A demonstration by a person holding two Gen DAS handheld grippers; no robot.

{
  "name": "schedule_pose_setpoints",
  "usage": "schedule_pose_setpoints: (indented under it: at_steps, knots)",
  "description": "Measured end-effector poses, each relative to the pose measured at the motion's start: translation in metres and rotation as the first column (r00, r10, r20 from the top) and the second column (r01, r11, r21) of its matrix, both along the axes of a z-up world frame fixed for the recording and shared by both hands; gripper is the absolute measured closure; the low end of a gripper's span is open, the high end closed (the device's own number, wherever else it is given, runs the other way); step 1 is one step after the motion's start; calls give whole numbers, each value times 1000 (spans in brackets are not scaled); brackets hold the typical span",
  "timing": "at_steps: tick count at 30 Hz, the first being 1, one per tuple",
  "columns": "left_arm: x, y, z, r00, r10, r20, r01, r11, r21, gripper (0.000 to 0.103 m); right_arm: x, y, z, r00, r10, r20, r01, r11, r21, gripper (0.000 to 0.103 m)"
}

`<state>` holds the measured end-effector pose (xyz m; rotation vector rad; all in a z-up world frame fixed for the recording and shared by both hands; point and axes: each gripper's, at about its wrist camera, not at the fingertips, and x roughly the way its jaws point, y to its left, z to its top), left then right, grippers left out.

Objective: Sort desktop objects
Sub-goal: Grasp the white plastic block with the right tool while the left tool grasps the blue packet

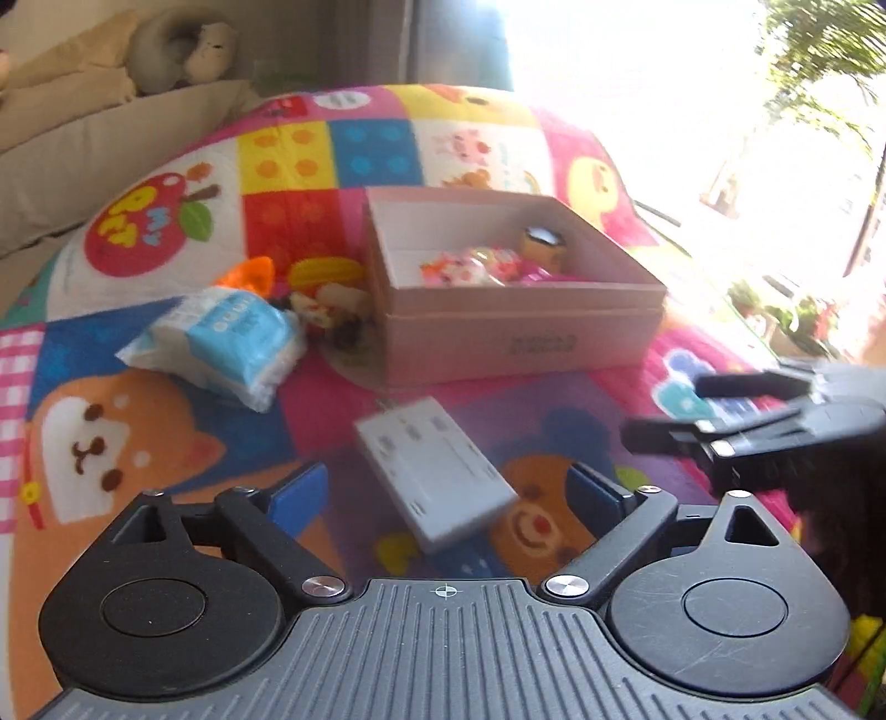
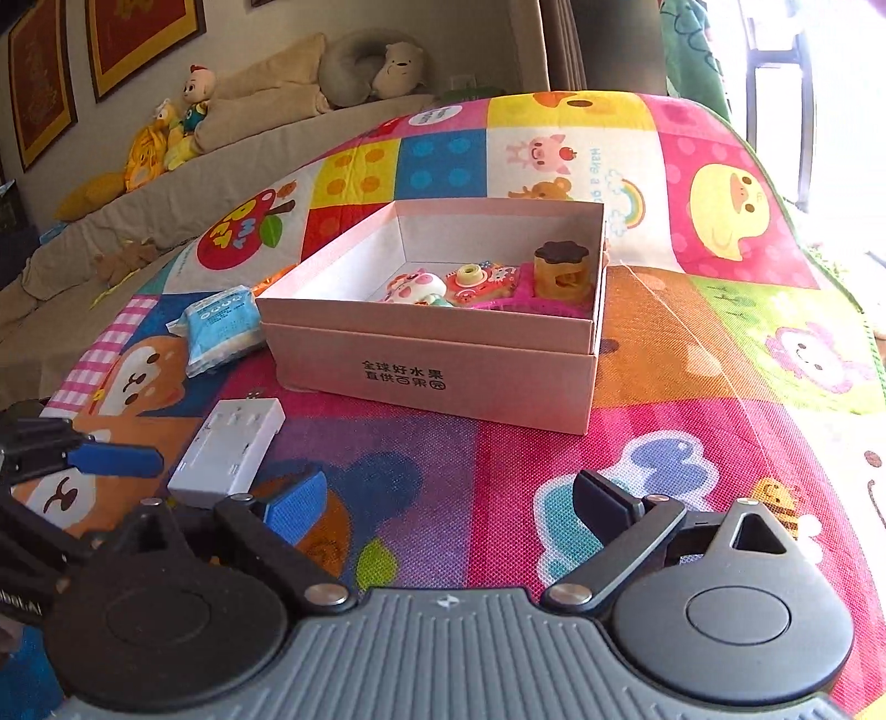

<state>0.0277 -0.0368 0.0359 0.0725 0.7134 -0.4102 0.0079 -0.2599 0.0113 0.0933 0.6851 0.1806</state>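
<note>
On the cartoon play mat [image 2: 692,354], the pink box [image 2: 443,382] holds small toys [image 2: 476,282]; left gripper [image 1: 448,490] and right gripper [image 2: 451,498] spread, empty.

A home living room: a long beige fabric sofa [image 2: 221,160] strewn with stuffed plush toys [image 2: 166,138] under red gold-framed wall pictures [image 2: 138,39], a bright cartoon-patchwork children's cloth [image 2: 692,387], and a sunlit window [image 1: 692,111].

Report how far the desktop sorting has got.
Done: small toys already lie in the pink box. In hand: nothing; both tongs, left and right, are open. Left: the white power strip, the tissue pack and bits beside the box.
</note>
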Motion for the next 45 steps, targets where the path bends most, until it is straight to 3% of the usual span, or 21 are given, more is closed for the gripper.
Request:
schedule_pose_setpoints:
  at_steps: [2, 6, 8, 12, 13, 14, 17, 22, 27, 28, 32, 34, 38, 39, 42, 45]
  knots:
    - [28, 13, 8, 987, 158, -5, -159, 987, -3, 4, -1, 1, -2, 1000, -5, 1, 5, 1000, 8, 6]
    - [83, 33, 10, 927, 374, -40, -375, 926, -42, 3, -3, 5, -11, 1000, -11, -18, 11, 1000, 24, 5]
    - [108, 39, 3, 902, 426, -73, -429, 903, -39, 3, -4, 10, -15, 1000, -7, -28, 7, 1000, 1, 5]
    - [138, 41, -14, 882, 455, -121, -459, 888, -14, 4, -8, 15, -13, 1000, 13, 6, -13, 1000, -29, 2]
    - [141, 40, -18, 880, 460, -114, -463, 886, 3, 9, -9, 16, -13, 1000, 15, 7, -14, 999, -31, 2]
    - [144, 40, -22, 884, 453, -115, -454, 891, 16, 23, -8, 15, -13, 1000, 16, 5, -16, 999, -30, 2]
    - [137, 43, -25, 905, 413, -104, -414, 910, 16, 41, -5, 14, -14, 1000, 15, -12, -15, 1000, -23, 2]
    - [93, 51, -21, 949, 305, -83, -301, 952, 56, 45, -2, 17, -15, 999, 29, -27, -30, 999, -31, 2]
    - [32, 69, -15, 971, 208, -121, -206, 978, 30, 40, -3, 30, -6, 996, 86, -21, -87, 996, -36, 2]
    - [21, 75, -15, 970, 213, -117, -211, 977, 30, 40, -4, 35, -2, 994, 107, -13, -108, 993, -37, 2]
    - [3, 94, -15, 948, 312, -62, -306, 948, 93, 21, 1, 74, 10, 976, 217, 19, -215, 973, -83, 2]
    - [1, 104, -13, 937, 342, -70, -337, 938, 76, 19, 8, 94, 10, 966, 258, 13, -256, 962, -96, 4]
    - [-6, 110, -6, 937, 344, -63, -342, 939, 35, 12, 26, 125, 3, 956, 291, -29, -292, 948, -129, 29]
    - [-8, 109, -4, 939, 339, -52, -337, 941, 31, 11, 29, 130, 0, 954, 295, -47, -299, 945, -131, 43]
    - [-14, 103, 2, 949, 314, -12, -314, 949, 23, 8, 30, 129, -3, 946, 311, -90, -321, 939, -125, 54]
    - [-19, 93, 7, 954, 298, 20, -298, 954, 26, 7, 15, 114, 0, 936, 338, -99, -349, 926, -144, 55]
